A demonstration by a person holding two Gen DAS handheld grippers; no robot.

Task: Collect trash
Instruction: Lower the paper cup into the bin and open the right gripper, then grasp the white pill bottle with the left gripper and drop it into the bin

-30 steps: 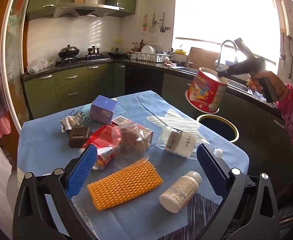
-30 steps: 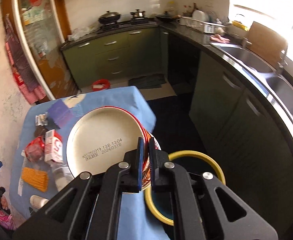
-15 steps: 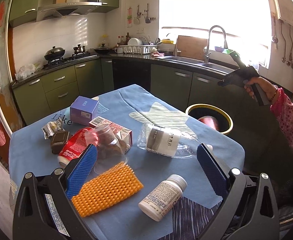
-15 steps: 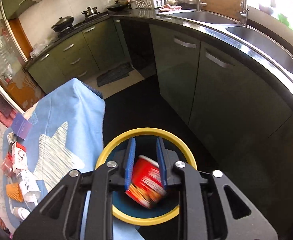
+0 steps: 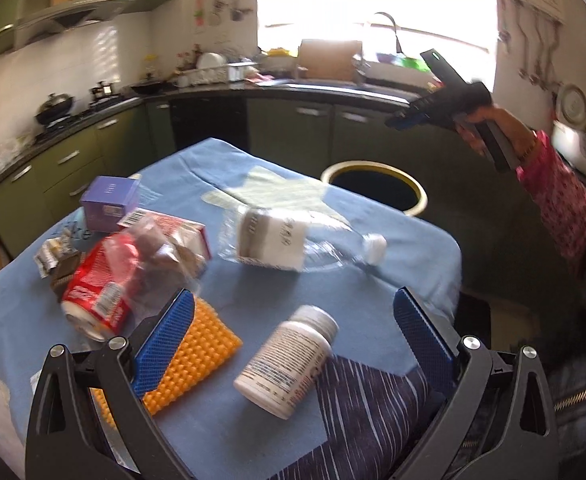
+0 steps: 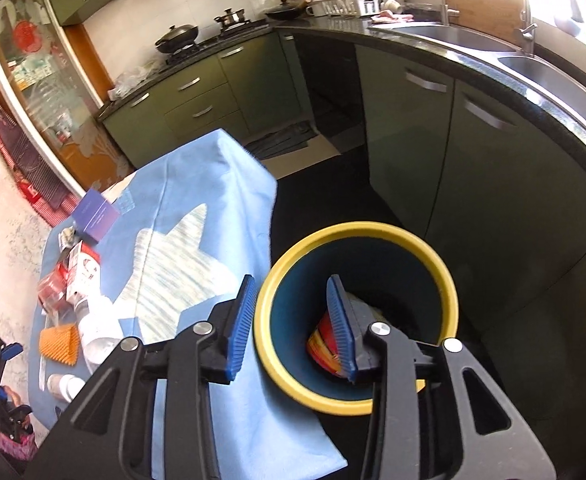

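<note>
Yellow-rimmed and dark inside, the trash bin [image 6: 355, 316] stands on the floor just beside the table's edge, and I have my right gripper [image 6: 293, 322] poised over its mouth. Its jaws are opening with nothing between them; the red noodle cup [image 6: 323, 344] lies tilted at the bottom of the bin, partly hidden behind my right-hand finger. So I judge that one drop is done and the step in hand is the changeover to the next piece.

On the blue tablecloth [image 5: 373, 292] plenty is left. My left gripper [image 5: 289, 334] hovers low over the near edge with its jaws spread wide and empty, and the white pill bottle [image 5: 289, 364] lies on its side directly between and ahead of them, apart from both pads. Just left of it, partly under my left finger, is the orange bumpy pad [image 5: 197, 360]. Farther back lie a crushed clear plastic bottle [image 5: 281, 244] with a white cap, a red can [image 5: 97, 300] under a clear wrapper, a carton, a purple box [image 5: 111, 202] and a crumpled foil scrap.

The pill bottle looks like my next pick. It calls for lowering the left gripper, squaring the pads across the bottle's round body so it cannot roll away, and closing before carrying it to the bin.
</note>
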